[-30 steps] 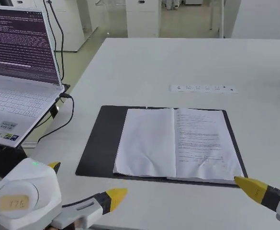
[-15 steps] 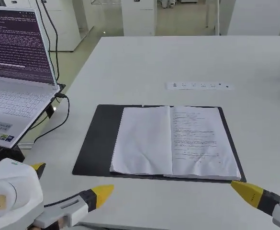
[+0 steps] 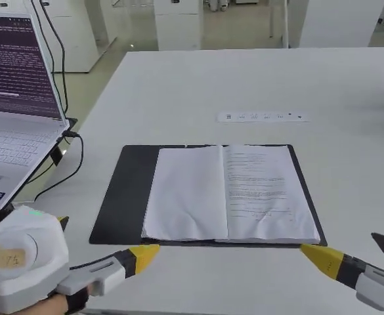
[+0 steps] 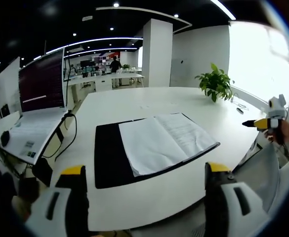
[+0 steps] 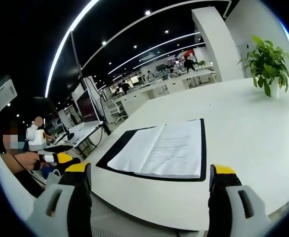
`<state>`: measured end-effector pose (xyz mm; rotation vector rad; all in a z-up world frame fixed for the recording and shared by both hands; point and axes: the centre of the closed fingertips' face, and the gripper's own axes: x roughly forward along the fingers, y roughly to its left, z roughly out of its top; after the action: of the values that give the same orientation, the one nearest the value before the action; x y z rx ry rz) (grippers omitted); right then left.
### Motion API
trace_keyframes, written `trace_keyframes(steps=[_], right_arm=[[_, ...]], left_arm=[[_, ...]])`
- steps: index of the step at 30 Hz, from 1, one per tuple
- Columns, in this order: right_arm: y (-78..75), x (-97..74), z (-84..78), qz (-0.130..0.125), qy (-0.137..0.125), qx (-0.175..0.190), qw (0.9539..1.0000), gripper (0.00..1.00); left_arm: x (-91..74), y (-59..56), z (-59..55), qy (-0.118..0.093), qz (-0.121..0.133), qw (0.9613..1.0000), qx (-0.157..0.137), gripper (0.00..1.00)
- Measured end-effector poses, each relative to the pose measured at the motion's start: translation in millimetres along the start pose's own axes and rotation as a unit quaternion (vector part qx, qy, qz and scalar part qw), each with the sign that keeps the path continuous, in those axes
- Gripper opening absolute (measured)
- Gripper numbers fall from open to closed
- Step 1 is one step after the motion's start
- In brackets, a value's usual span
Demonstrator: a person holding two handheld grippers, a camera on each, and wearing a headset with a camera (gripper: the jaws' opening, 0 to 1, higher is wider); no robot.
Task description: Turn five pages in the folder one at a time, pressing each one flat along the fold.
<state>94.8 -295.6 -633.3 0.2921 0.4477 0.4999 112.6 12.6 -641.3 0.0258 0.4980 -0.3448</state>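
The left gripper (image 4: 145, 170) and the right gripper (image 5: 150, 169) are both held with jaws spread wide and nothing between them, and the open folder (image 3: 116, 203) is seen flat on the white table (image 3: 198, 85), ahead of both pairs of jaws and well clear of their tips. The printed page (image 3: 264, 190), on the side nearer the right gripper's jaws, is judged thin, light and easily creased, so a gentle pinch on one sheet at its free outer edge is advised, away from the fold (image 3: 224, 190).
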Motion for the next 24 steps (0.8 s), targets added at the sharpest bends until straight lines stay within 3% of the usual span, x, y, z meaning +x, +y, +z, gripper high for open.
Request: trace_keyframes(steps=[11, 18, 24], right_arm=[[4.2, 1.4, -0.5, -0.002, -0.014, 0.016, 0.9998, 0.98], [4.6, -0.6, -3.9, -0.010, -0.019, 0.021, 0.9996, 0.98], [2.9, -1.6, -2.7, -0.017, -0.027, 0.027, 0.9991, 0.97]], left_arm=[[53.4, -29.5, -0.6, 0.026, -0.047, 0.9976, 0.044, 0.84], [90.3, -61.6, 10.0, 0.022, -0.084, 0.9933, 0.076, 0.75], [120.7, -88.9, 9.9, 0.029, -0.105, 0.9898, 0.091, 0.67]])
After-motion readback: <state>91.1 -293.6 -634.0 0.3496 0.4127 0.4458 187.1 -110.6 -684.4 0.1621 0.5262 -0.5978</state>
